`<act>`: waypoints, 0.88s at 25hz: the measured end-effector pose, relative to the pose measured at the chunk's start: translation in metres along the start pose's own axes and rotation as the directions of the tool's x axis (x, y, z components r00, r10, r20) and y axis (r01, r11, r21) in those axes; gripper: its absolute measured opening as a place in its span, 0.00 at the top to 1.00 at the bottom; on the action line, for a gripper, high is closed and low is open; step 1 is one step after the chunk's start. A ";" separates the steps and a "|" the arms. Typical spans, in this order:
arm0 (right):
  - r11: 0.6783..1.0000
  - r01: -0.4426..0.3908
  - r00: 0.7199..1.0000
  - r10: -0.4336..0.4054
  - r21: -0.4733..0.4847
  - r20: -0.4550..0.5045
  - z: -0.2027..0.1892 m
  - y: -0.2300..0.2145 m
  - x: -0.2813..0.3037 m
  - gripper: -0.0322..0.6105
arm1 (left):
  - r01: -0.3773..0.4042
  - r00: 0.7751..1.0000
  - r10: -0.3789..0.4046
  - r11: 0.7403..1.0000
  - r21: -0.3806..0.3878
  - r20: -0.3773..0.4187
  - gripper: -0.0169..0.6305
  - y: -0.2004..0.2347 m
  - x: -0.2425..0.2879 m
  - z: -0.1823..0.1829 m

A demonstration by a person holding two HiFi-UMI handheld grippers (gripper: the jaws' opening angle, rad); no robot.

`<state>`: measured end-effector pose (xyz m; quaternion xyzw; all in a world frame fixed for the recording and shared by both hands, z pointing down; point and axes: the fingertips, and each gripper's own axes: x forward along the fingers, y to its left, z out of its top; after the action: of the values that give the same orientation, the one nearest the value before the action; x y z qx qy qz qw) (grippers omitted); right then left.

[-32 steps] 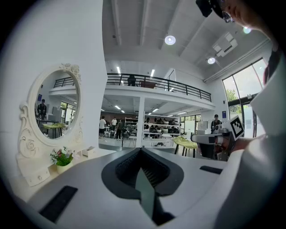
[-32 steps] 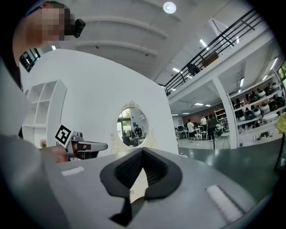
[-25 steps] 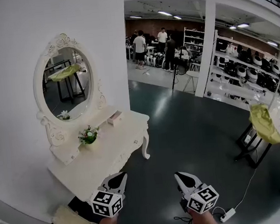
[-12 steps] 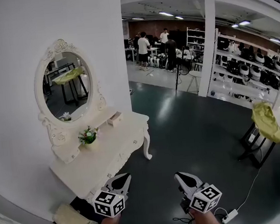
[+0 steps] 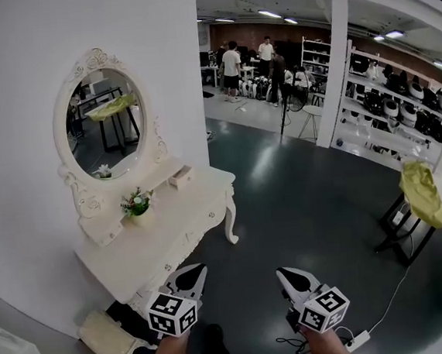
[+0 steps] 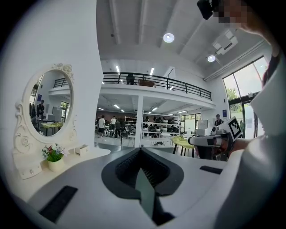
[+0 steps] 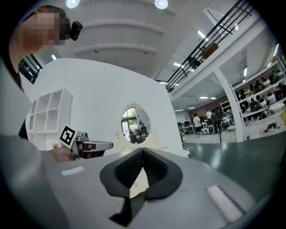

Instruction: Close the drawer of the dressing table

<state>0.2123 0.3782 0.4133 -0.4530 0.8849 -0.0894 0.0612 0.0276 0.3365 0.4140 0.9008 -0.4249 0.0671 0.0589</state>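
The white dressing table [image 5: 173, 243] with an oval mirror [image 5: 106, 129] stands against the wall at the left. A small drawer [image 5: 180, 176] juts out of the low shelf under the mirror, at its right end. It also shows in the left gripper view as the small drawer [image 6: 82, 150]. My left gripper [image 5: 193, 270] is shut and empty, just off the table's front edge. My right gripper [image 5: 281, 274] is shut and empty too, over the dark floor to the right. Both are far short of the drawer. Each gripper view shows pointed jaws closed: left gripper [image 6: 140, 150], right gripper [image 7: 143, 150].
A small flower pot [image 5: 136, 204] sits on the tabletop. A cushioned stool [image 5: 104, 335] stands under the table's near end. A power strip [image 5: 357, 340] lies on the floor at right, by a stand with a yellow cloth [image 5: 425, 191]. People and shelves are far behind.
Both grippers have drifted slightly along with the person, and the view has shifted so the table's near end sits closer to the left gripper. Both stay shut.
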 end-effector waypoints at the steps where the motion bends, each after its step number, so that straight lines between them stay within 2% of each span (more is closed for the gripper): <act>1: 1.000 -0.003 1.000 0.003 -0.002 -0.007 -0.001 -0.001 0.002 0.93 | -0.003 1.000 0.003 1.000 -0.002 0.002 0.97 0.001 0.002 -0.001; 11: 1.000 0.009 0.998 -0.009 -0.008 -0.068 -0.009 -0.032 0.041 0.93 | -0.003 1.000 0.003 1.000 -0.026 0.010 0.97 0.036 0.043 -0.002; 22: 1.000 0.004 0.996 -0.004 -0.005 -0.093 -0.002 -0.080 0.148 0.93 | 0.001 1.000 -0.001 1.000 -0.021 0.012 0.97 0.129 0.122 0.022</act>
<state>0.1890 0.2126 0.4284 -0.4502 0.8861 -0.1083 0.0187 0.0064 0.1585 0.4195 0.9007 -0.4257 0.0572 0.0657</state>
